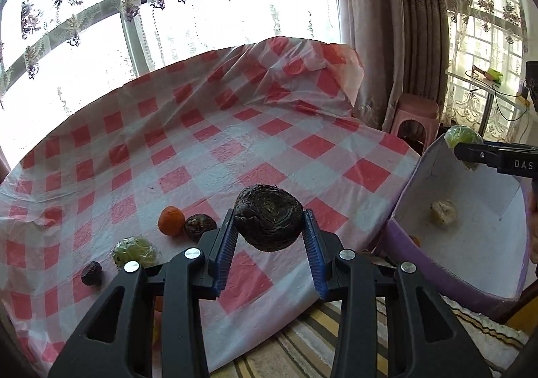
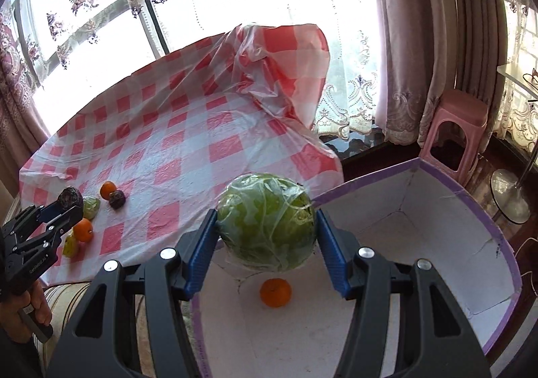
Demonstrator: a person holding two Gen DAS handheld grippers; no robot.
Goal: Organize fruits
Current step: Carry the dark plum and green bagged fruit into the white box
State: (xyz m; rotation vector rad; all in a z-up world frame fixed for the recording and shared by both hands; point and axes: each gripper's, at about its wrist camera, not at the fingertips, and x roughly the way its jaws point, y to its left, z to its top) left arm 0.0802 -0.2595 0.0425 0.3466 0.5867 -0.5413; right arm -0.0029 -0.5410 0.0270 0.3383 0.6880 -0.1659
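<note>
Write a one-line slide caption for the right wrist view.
Right gripper holds a wrapped green cabbage above the purple-rimmed box, an orange inside.

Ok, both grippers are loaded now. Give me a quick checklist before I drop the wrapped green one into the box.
1. Right gripper clamped on the wrapped green ball: ok, both pads touch its sides.
2. Ball over the purple-rimmed box: ok, the white floor shows beneath it.
3. Landing spot: not ok, an orange lies almost directly below.
4. Left gripper secure on the dark ridged fruit: ok.
5. Left gripper away from the box: ok, it is over the checked tablecloth.
6. Height above the box floor: cannot tell.
</note>
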